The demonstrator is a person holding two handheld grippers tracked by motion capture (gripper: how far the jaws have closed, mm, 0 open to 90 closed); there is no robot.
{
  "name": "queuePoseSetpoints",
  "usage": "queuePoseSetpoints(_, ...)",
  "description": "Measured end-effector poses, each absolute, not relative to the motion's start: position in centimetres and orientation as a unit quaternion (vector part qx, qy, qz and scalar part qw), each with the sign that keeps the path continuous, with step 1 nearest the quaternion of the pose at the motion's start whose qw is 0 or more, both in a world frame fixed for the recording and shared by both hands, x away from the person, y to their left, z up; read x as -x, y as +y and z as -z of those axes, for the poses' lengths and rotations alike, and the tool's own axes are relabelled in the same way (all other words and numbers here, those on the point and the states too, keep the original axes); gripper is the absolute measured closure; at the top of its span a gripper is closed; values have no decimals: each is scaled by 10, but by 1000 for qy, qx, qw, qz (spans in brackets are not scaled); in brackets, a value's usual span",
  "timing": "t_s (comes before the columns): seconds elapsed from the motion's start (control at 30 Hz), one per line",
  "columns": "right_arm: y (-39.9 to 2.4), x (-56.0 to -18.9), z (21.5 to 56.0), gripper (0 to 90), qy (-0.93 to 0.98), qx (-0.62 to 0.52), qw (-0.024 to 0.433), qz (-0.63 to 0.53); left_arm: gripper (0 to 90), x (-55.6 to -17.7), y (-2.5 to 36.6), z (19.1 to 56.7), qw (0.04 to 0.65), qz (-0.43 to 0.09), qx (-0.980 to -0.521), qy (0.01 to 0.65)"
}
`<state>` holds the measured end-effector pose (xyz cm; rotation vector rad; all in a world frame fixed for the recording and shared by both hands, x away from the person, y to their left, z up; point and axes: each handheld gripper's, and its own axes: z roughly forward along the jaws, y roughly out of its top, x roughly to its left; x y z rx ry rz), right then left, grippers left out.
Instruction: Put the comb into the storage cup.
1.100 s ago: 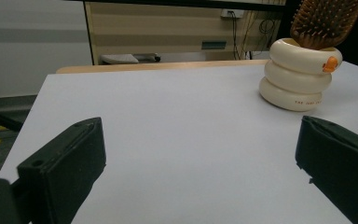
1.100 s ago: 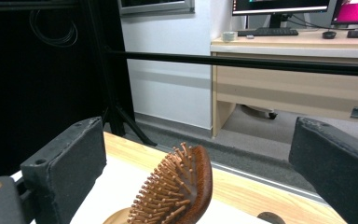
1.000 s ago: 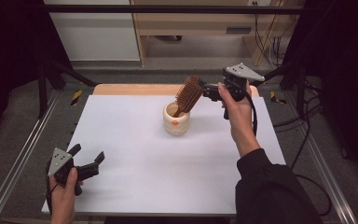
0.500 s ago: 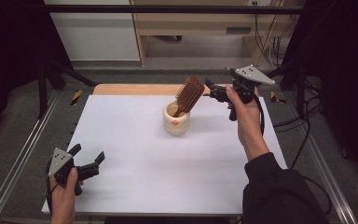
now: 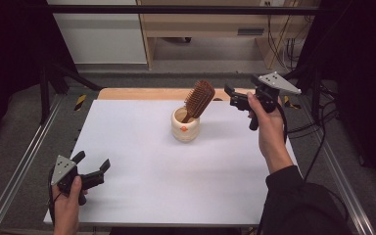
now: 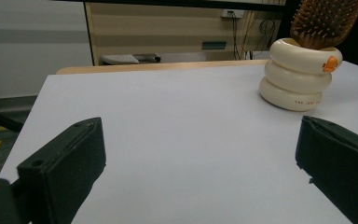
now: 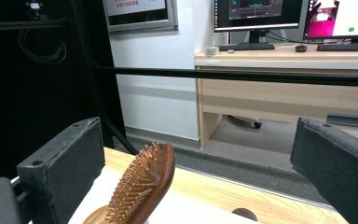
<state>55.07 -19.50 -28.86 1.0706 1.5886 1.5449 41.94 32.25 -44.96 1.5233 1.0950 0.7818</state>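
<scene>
In the high view, the hairbrush [image 5: 199, 99] stands handle-down in the cream cup [image 5: 185, 125] at frame centre; the right gripper [image 5: 236, 98], jaws spread and empty, hangs just right of it. The left gripper [image 5: 92, 169] sits spread at lower left.

In the left gripper view, the cup [image 6: 299, 74] is upper right.

In the right gripper view, the brush [image 7: 143, 185] leans bottom centre-left between released jaws.

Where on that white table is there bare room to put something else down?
Most of the white table is bare: the wide stretch between the left claw and the cream cup, and the near middle. It is crowded only at the far centre, where the hairbrush stands in the cup near the right claw.
</scene>
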Motion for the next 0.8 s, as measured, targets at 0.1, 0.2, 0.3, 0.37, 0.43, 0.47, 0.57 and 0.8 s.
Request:
queuePoseSetpoints(0.1, -197, -548, 289, 31, 611, -406, 336, -590, 16, -419, 322, 450, 527, -327, -637, 458)
queuePoseSetpoints(0.2, -200, -546, 289, 31, 611, -405, 338, -590, 16, -419, 322, 450, 527, -327, -637, 458)
queuePoseSetpoints(0.3, -202, -543, 290, 31, 613, -405, 338, -588, 16, -419, 322, 450, 527, -327, -637, 458)
queuePoseSetpoints(0.37, -203, -541, 291, 31, 613, -405, 337, -589, 16, -419, 322, 450, 526, -327, -638, 458)
queuePoseSetpoints(0.43, -205, -540, 292, 31, 615, -404, 337, -587, 16, -419, 322, 450, 526, -327, -639, 457)
queuePoseSetpoints(0.47, -206, -539, 293, 31, 615, -404, 338, -586, 16, -419, 322, 450, 525, -327, -639, 457)
queuePoseSetpoints(0.57, -210, -536, 295, 31, 618, -404, 339, -583, 16, -419, 322, 450, 526, -327, -638, 458)
queuePoseSetpoints(0.8, -220, -529, 300, 31, 619, -406, 343, -578, 16, -419, 322, 450, 525, -326, -640, 457)
